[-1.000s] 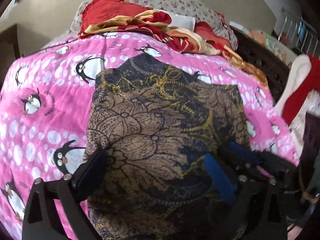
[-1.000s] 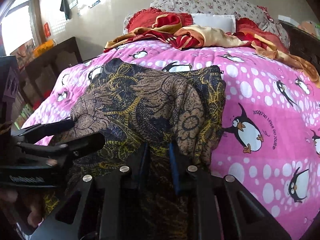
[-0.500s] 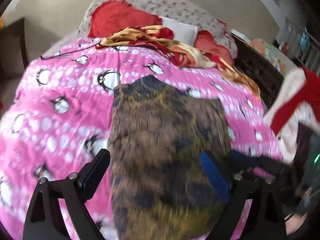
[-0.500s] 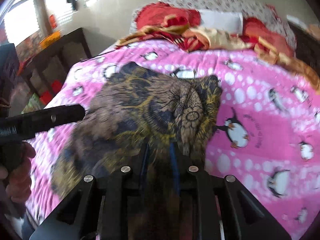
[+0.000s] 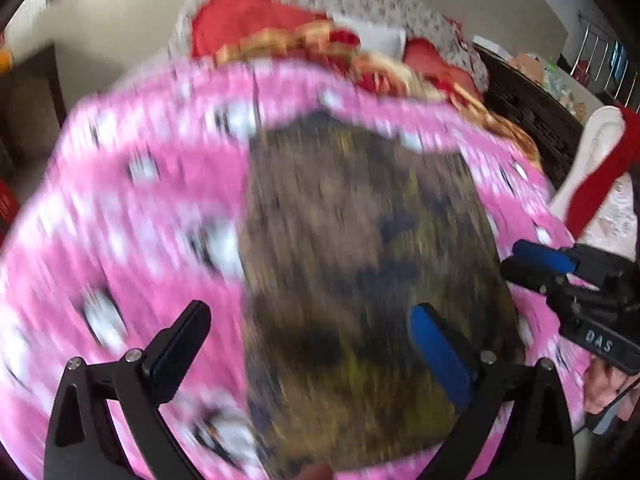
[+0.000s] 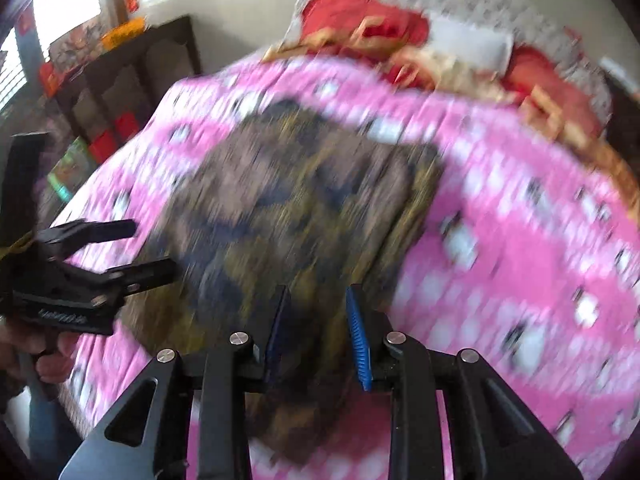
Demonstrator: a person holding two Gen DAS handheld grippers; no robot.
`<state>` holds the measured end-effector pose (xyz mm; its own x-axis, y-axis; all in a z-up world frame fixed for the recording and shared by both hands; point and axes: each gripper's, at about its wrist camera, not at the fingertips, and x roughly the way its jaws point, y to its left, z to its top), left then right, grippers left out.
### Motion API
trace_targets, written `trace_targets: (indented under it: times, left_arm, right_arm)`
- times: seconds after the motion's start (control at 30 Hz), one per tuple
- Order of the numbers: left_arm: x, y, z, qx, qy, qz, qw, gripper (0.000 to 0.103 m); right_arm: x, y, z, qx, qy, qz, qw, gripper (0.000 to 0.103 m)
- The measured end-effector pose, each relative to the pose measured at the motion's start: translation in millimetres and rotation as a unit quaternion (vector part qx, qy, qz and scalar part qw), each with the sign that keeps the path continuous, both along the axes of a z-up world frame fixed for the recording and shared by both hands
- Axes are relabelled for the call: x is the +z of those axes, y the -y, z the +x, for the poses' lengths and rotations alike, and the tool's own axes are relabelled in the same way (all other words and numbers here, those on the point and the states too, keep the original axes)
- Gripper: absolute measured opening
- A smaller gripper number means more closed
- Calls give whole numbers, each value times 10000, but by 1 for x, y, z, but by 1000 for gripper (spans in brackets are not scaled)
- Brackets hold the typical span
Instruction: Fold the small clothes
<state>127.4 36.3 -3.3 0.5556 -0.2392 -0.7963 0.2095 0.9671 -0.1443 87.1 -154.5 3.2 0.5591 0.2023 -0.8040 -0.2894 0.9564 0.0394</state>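
A brown, black and gold patterned garment (image 5: 360, 264) lies flat on the pink penguin blanket (image 5: 132, 208); both views are motion-blurred. My left gripper (image 5: 308, 344) is wide open and empty, raised above the garment's near end. My right gripper (image 6: 318, 320) is open with a moderate gap between its blue pads, above the garment (image 6: 288, 216) near its front edge; nothing is held. The right gripper also shows at the right in the left wrist view (image 5: 532, 264), and the left gripper at the left in the right wrist view (image 6: 132, 248).
A heap of red and gold cloth (image 5: 320, 44) and a floral pillow (image 5: 360, 0) lie at the head of the bed. A dark headboard (image 5: 532, 116) stands right. A dark cabinet (image 6: 132, 76) stands left of the bed.
My right gripper has let go of the garment and opened. Both grippers have lifted back from the bed. The garment now lies flatter on the blanket.
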Motion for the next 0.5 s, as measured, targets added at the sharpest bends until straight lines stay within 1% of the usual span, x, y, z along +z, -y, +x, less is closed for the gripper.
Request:
trace_targets:
  times: [0.03,0.1,0.13,0.2,0.23,0.3,0.33,0.37,0.4,0.43,0.5]
  left_arm:
    - [5,3,10,-6,54,29,10000,103]
    - [13,13,40,-78,79,-37,9999,103]
    - [13,19,53,-113,0,-59,9999,103]
    - [6,30,83,-122,-178,-154,9996,103]
    - [0,35,96,-129,-257,-147,9995,103]
    - [-19,39,119,-40,-499,-138,9987,103]
    - [-32,43,126,28,-634,6,9980,103]
    - [-42,46,130,63,-768,100,9970,103]
    - [-53,49,135,68,-882,202,9959,103]
    - [-55,51,136,64,-809,294,9963,103]
    - [-50,51,135,87,-816,323,9961,103]
  right_arm:
    - [6,1,14,-123,135,-77,9998,20]
    - [13,4,41,-332,256,40,9991,20]
    - [13,5,51,-417,273,85,9987,20]
    - [11,5,75,-562,311,-15,9979,20]
    - [4,5,87,-629,224,-80,9977,20]
    - [-16,9,105,-757,-88,-172,9969,20]
    - [-29,13,113,-825,-278,-243,9959,20]
    - [-37,18,116,-810,-398,-180,9958,20]
    - [-41,20,116,-774,-366,-86,9963,20]
    - [-42,20,115,-743,-323,-111,9967,20]
    - [-37,16,113,-707,-304,-282,9966,20]
